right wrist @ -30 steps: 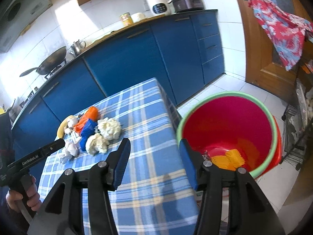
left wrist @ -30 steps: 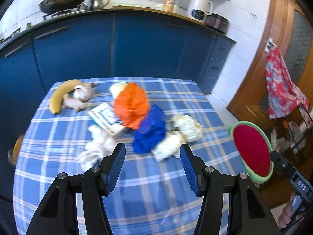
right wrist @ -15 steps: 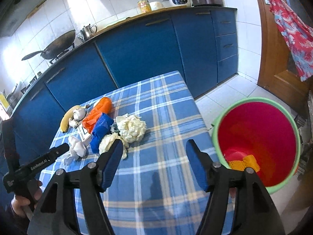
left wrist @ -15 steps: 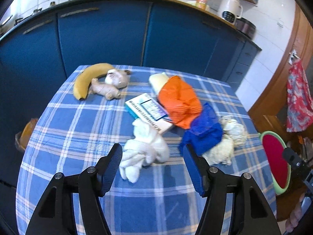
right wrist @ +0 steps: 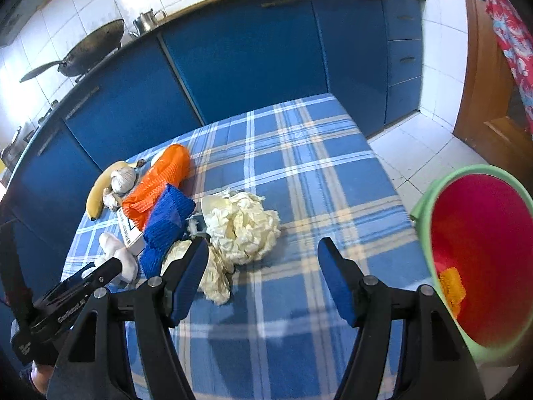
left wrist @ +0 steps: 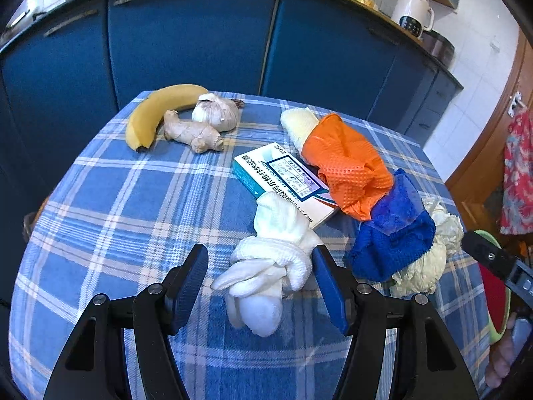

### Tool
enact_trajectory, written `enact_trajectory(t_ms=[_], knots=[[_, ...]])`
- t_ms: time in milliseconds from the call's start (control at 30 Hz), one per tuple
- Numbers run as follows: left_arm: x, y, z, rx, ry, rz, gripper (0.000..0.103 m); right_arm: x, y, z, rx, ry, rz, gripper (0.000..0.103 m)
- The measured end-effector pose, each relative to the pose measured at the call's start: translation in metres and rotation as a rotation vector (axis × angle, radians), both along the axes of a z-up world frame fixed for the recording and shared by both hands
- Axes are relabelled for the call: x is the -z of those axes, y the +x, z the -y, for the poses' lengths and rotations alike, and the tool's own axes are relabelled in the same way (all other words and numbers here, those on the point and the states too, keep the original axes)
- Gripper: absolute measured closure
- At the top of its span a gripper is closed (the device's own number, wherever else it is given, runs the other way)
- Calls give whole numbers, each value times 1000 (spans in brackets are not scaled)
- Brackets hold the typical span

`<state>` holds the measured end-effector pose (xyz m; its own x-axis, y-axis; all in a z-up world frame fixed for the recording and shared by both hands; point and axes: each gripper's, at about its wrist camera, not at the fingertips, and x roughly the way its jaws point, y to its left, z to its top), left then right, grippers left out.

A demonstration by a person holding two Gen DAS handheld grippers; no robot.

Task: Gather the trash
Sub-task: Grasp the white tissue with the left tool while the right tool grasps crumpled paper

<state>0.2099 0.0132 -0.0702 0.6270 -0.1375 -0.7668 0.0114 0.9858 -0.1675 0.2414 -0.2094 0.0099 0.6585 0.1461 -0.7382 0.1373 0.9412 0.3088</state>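
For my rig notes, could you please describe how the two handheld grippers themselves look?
Both the left gripper and the right gripper have black angular frames with silver screws and blue textured fingers. The left one's black body bears white lettering, seen from the right wrist camera.

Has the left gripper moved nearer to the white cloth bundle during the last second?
Yes. The left gripper advanced across the table; its open jaws now flank the white cloth bundle.

Both views are brightly daylit and sharp. Overexposed glare is noted on the wall tiles (right wrist: 20, 100) at left. Strong fisheye curvature and dark corner vignetting are observed.
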Motion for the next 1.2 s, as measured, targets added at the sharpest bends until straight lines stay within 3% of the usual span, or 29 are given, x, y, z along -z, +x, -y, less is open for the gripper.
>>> enact_trajectory(t_ms=[267,467,600,700,1200], knots=[[8,5,-6,5,-57,-7,37,19,21,-7,-21,10,-27,34],[9,6,-7,22,-83,-5,38,24,25,-10,-38,30,-16,47],[10,6,-4,51,-103,-4,53,25,25,-10,-40,42,-9,58],[10,5,-2,56,-103,-2,59,24,23,-8,-34,47,1,63],[-9,-9,4,69,-78,47,67,-9,-19,6,-3,48,72,64]])
